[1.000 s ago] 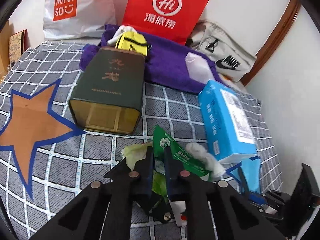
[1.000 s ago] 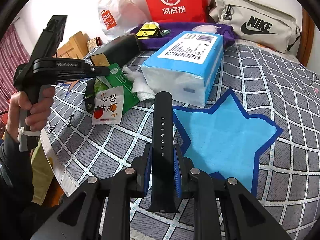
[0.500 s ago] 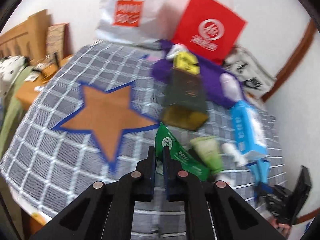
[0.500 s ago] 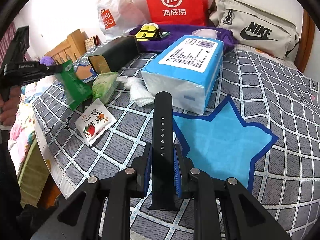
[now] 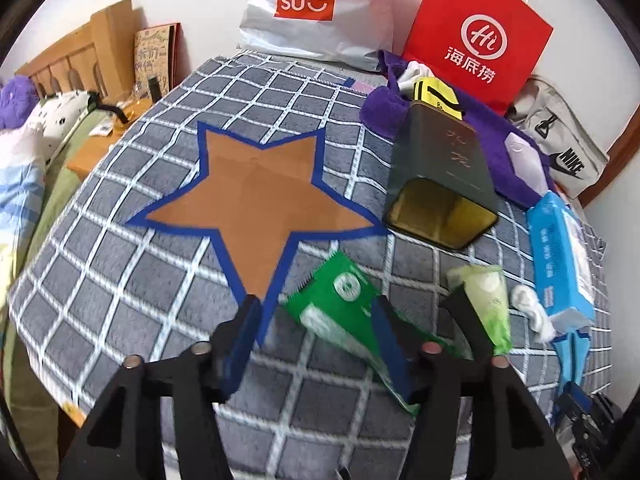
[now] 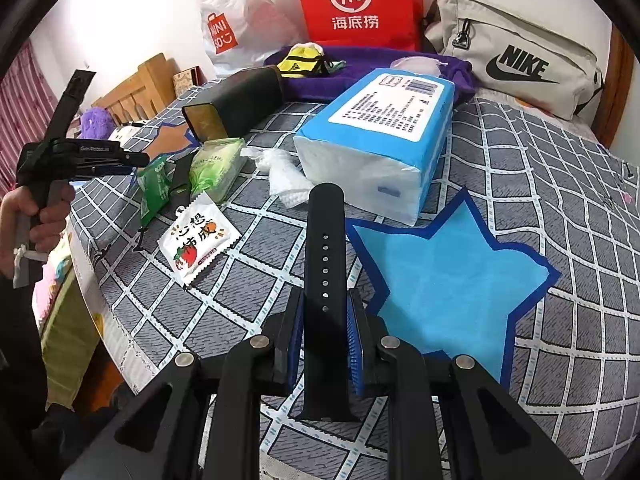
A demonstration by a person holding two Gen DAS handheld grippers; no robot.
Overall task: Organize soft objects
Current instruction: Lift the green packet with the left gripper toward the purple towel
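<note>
My left tongs have just been opening, green sachet loose between them near the bed's front edge beside the brown star, so let it drop flat while my right tongs clamp the black watch strap.

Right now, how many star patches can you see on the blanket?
2. The brown star lies on the blanket's left part, ahead of the left gripper; the blue star lies just right of the right gripper. Others may be hidden under clutter.
</note>
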